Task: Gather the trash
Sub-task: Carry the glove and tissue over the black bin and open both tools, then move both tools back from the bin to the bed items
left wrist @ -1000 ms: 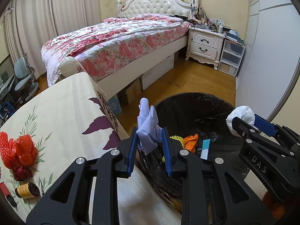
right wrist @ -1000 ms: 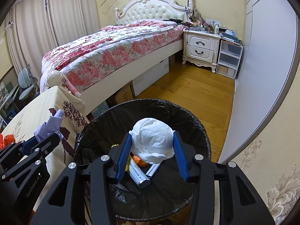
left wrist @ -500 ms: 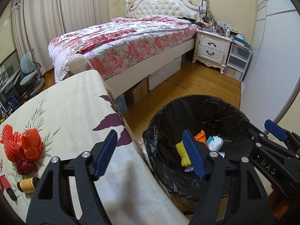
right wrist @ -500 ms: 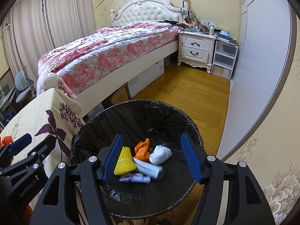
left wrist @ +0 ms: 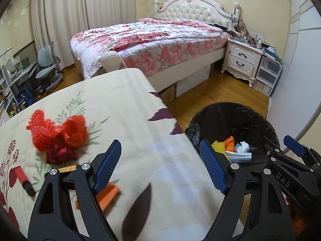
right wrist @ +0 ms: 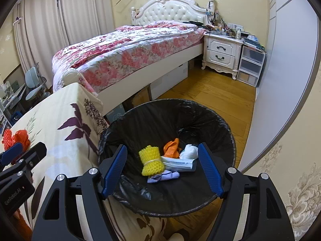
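Observation:
A bin lined with a black bag (right wrist: 224,124) stands beside the table and holds a yellow foam net (right wrist: 151,161), an orange scrap (right wrist: 171,147), a white paper wad (right wrist: 188,151), a tube and a lilac glove (right wrist: 163,176). My right gripper (right wrist: 162,169) hovers over the bin, jaws opening, nothing between them. My left gripper (left wrist: 160,164) is over the table's edge, jaws opening and empty. On the table lie a red foam net (left wrist: 58,132), an orange piece (left wrist: 108,195), a red marker (left wrist: 23,177) and a yellow spool (left wrist: 67,168).
The floral tablecloth (left wrist: 124,104) covers the table left of the bin (left wrist: 236,116). Behind are a bed (left wrist: 152,40), a white nightstand (left wrist: 240,60), plastic drawers (left wrist: 266,76) and wooden floor. A desk chair (left wrist: 48,68) stands far left.
Both grippers opened and let go: the lilac glove and the white paper wad dropped into the bin. My left gripper then swung left from the bin to over the table.

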Action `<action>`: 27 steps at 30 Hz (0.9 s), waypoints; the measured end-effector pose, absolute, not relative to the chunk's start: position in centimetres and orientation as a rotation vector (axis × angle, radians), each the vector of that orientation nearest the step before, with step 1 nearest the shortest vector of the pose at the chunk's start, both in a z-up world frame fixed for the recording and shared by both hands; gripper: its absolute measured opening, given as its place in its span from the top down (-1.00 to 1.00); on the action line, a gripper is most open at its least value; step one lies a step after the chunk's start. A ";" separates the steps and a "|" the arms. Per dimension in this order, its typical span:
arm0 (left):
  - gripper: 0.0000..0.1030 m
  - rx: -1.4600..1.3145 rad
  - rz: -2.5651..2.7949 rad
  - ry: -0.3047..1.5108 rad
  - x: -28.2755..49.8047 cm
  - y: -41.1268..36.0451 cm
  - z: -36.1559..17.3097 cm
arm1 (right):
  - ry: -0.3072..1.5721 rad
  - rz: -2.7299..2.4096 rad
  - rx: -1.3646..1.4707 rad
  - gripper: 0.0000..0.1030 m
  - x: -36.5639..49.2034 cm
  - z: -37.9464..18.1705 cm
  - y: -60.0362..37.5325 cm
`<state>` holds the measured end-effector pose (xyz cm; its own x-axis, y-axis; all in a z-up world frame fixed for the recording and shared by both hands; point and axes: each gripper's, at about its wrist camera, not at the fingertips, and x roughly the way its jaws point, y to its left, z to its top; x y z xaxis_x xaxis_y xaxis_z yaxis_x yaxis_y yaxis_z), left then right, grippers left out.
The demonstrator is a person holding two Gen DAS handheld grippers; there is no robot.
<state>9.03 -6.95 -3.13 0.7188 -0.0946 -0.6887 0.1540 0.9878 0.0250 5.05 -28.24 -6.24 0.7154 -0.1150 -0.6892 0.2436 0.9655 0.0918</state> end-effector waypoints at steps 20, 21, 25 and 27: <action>-0.52 -0.033 0.129 0.784 4.7 7.3 -2.8 | 0.747 0.012 0.073 -0.40 4.0 -4.9 -18.2; -0.52 -0.038 0.153 0.784 4.6 8.2 -2.9 | 0.748 0.020 0.069 -0.40 4.0 -4.9 -17.8; -0.52 -0.059 0.223 0.796 4.1 10.9 -3.3 | 0.754 0.048 0.049 -0.40 3.7 -5.0 -16.5; -0.52 -0.073 0.253 0.804 4.2 12.2 -3.6 | 0.755 0.056 0.041 -0.40 3.6 -5.0 -16.1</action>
<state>4.20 12.23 -3.55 0.6658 0.1963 -0.7199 -0.2512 0.9674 0.0314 3.58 -16.14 -5.01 0.7268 0.0659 -0.6837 -0.0362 0.9977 0.0577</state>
